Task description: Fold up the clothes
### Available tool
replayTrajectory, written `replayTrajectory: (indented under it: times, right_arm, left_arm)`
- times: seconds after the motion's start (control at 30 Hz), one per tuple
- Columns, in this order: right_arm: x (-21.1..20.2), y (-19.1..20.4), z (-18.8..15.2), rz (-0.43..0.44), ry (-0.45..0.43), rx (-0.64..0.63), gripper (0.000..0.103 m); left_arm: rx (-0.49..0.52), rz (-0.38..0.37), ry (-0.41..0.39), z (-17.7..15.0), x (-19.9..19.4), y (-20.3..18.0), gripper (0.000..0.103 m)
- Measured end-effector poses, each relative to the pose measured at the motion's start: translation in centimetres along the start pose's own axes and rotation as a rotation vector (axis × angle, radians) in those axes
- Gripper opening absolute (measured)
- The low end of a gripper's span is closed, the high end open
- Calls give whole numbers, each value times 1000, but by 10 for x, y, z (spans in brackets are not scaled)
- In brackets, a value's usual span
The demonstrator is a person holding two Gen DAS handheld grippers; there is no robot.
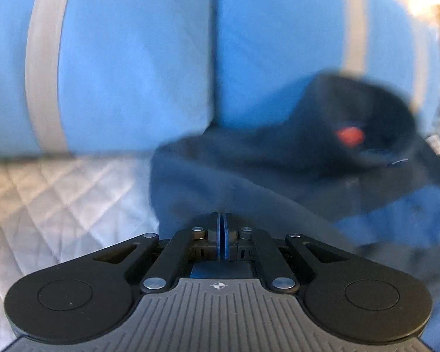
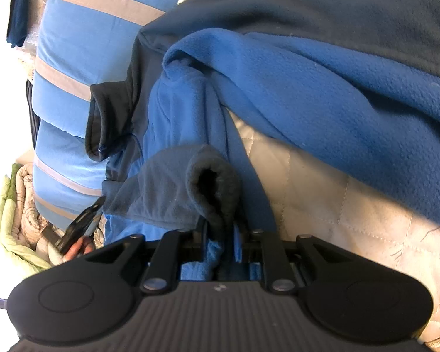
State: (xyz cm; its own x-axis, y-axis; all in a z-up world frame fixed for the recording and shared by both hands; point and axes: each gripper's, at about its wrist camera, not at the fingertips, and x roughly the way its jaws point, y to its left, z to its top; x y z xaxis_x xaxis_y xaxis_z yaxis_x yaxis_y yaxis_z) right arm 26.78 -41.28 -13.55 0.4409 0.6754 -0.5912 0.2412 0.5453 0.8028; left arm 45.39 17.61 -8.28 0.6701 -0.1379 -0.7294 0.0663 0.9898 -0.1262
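Note:
A blue and dark navy fleece jacket (image 2: 308, 88) lies on a white quilted cover (image 2: 352, 205). My right gripper (image 2: 223, 234) is shut on the jacket's grey sleeve cuff (image 2: 211, 182) and bunched blue fleece. In the left wrist view the jacket (image 1: 249, 176) lies ahead, blurred, with its dark collar (image 1: 366, 117) and a red label (image 1: 349, 135) at the right. My left gripper (image 1: 221, 228) is shut with its pads together; nothing shows between them. It hovers at the jacket's near edge. The left gripper also shows in the right wrist view (image 2: 79, 226), held by a hand.
Light blue cushions with grey stripes (image 1: 117, 58) stand behind the jacket, also in the right wrist view (image 2: 82, 58). The quilted cover (image 1: 44, 205) spreads to the left. A green and beige bundle of cloth (image 2: 17, 220) lies at the far left.

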Motion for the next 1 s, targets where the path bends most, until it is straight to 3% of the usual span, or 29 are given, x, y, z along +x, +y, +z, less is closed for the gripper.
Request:
replayTrajectory:
  times: [0.13,0.3,0.4,0.57,0.73,0.83,0.9,1.0]
  right_arm:
    - [1,1,0,-2,-1,-10,18]
    - [1,2,1,-4,2,-18,18]
    - [2,0,0,3,1,-13,18]
    - [2,-1,0,8,3,-12,18]
    - [2,1,-1,10,3,-19,18]
    - [2,0,-1,13,4,-15,19]
    - [3,0,-1,14,4,-8,19]
    - [3,0,-1,13,2,1,19]
  left_arm:
    - [-136,-30,-19,6,14,24,3]
    - [-121,87,-37,22,20,21,3]
    - [-160,80,-48,21,24,29,3]
    - [-156,189,-85,15,-6,36,3]
    - [-126,-21,-92,3,-52,33,4]
    - [-52,-99,-54,-20,-68,22,4]
    - [-9,-93,-17,-39,-69,17,4]
    - [4,-11,-6,-63,-65,25,4]
